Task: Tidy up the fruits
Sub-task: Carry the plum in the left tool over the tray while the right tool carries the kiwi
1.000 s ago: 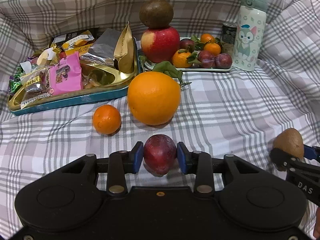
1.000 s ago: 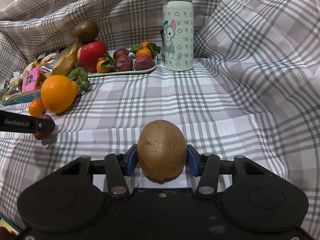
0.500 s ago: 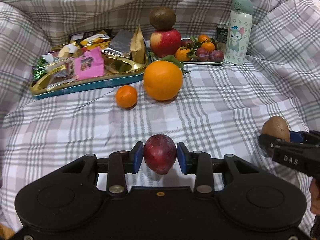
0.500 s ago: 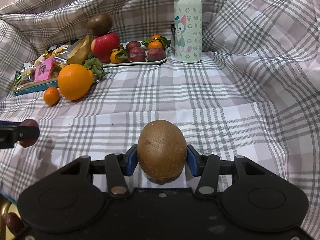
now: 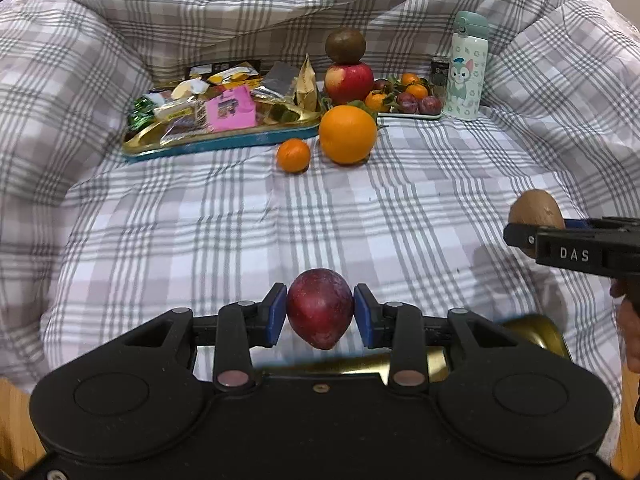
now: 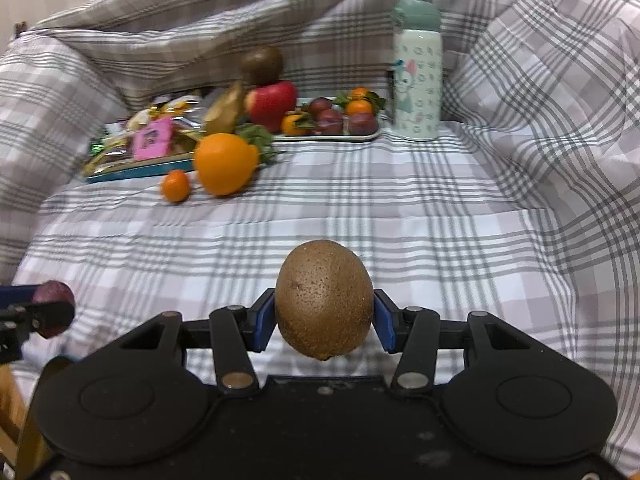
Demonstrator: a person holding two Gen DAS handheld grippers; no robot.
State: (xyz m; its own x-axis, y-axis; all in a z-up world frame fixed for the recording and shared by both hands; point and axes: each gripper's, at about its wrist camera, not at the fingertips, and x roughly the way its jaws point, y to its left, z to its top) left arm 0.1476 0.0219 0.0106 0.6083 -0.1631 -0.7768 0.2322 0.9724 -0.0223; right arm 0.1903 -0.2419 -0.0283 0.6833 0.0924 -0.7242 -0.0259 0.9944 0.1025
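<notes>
My left gripper point(image 5: 320, 314) is shut on a dark red plum point(image 5: 320, 312), held above the near edge of the plaid cloth. My right gripper point(image 6: 324, 320) is shut on a brown kiwi point(image 6: 324, 304); it also shows at the right of the left wrist view point(image 5: 536, 210). Far back, a large orange point(image 5: 347, 134) and a small tangerine point(image 5: 294, 155) lie on the cloth. Behind them a red apple point(image 5: 348, 82) carries a second kiwi point(image 5: 345, 45), beside a small tray point(image 5: 408, 115) of plums and tangerines.
A blue and gold tray point(image 5: 216, 142) of snack packets sits at the back left. A cartoon bottle point(image 5: 467, 68) and a dark can point(image 5: 440, 72) stand at the back right. A gold container point(image 5: 536, 330) shows under my left gripper. Cloth folds rise on all sides.
Both grippers have pulled back toward the near edge with their fruit; the orange, tangerine and trays now look farther away. A gold container has come into view under the left gripper.
</notes>
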